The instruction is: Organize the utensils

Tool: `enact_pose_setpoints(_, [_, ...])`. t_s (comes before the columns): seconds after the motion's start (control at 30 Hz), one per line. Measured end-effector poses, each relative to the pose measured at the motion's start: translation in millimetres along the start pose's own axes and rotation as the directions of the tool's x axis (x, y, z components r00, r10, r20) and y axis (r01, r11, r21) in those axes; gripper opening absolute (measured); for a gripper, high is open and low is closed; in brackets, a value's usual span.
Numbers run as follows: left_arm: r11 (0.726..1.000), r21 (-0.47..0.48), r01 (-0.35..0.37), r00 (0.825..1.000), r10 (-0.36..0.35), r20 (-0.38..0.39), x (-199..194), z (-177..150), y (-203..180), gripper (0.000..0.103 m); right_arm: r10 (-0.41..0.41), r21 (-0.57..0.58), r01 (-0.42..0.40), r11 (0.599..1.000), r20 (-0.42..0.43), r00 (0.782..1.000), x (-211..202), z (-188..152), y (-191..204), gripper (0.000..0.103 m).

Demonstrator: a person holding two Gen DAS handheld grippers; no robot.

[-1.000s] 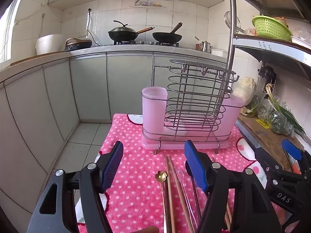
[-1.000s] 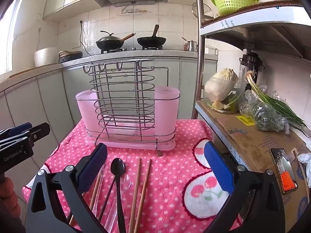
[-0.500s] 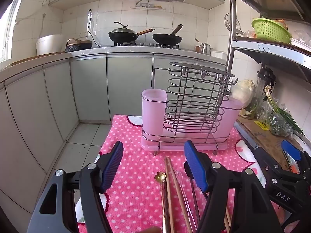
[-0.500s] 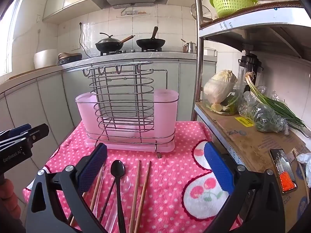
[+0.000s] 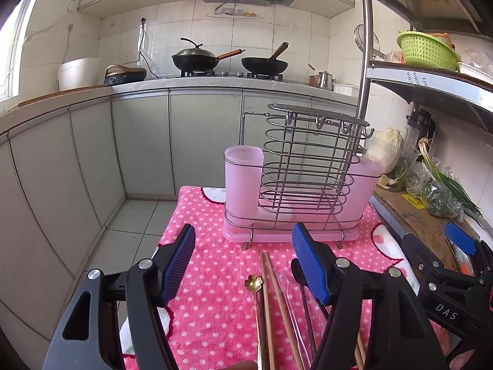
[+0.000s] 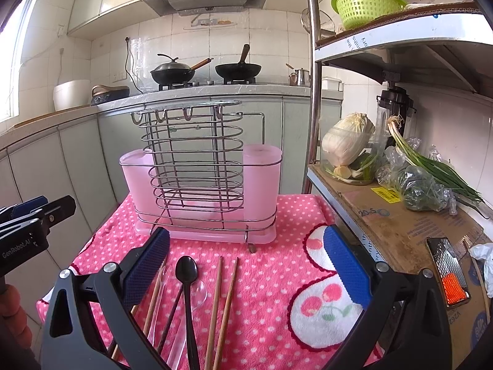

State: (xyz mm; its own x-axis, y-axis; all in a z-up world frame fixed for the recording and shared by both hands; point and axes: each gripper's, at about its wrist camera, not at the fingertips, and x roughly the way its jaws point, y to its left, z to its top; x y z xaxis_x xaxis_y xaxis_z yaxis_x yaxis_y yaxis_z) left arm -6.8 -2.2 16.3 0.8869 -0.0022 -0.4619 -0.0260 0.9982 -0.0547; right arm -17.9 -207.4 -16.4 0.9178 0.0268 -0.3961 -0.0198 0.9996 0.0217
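A wire utensil rack with pink plastic cups stands on a pink polka-dot cloth; it also shows in the right wrist view. Wooden chopsticks, a black spoon, a clear spoon and a gold flower-ended utensil lie on the cloth in front of it. My left gripper is open and empty above the utensils. My right gripper is open and empty above them too.
A metal shelf pole stands right of the rack. A cardboard-covered shelf holds cabbage, green onions and a grater. Kitchen cabinets and floor lie left, past the cloth's edge.
Both grippers have drifted slightly; the rack sits a little lower and farther in the views. Both stay open and empty.
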Motion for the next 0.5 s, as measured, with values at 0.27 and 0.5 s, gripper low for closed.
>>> enact_pose_setpoints(0.27, [1.0,-0.003,0.002,1.0,-0.002,0.009,-4.0,-3.0,1.2,0.065,0.0,0.001,0.0,1.0,0.006,1.0,-3.0,1.5,-0.7,0.1])
enact_pose_setpoints(0.5, [1.0,-0.004,0.003,1.0,-0.003,0.012,-5.7,-3.1,1.4,0.065,0.001,0.002,-0.001,1.0,0.007,1.0,-3.0,1.5,-0.8,0.1])
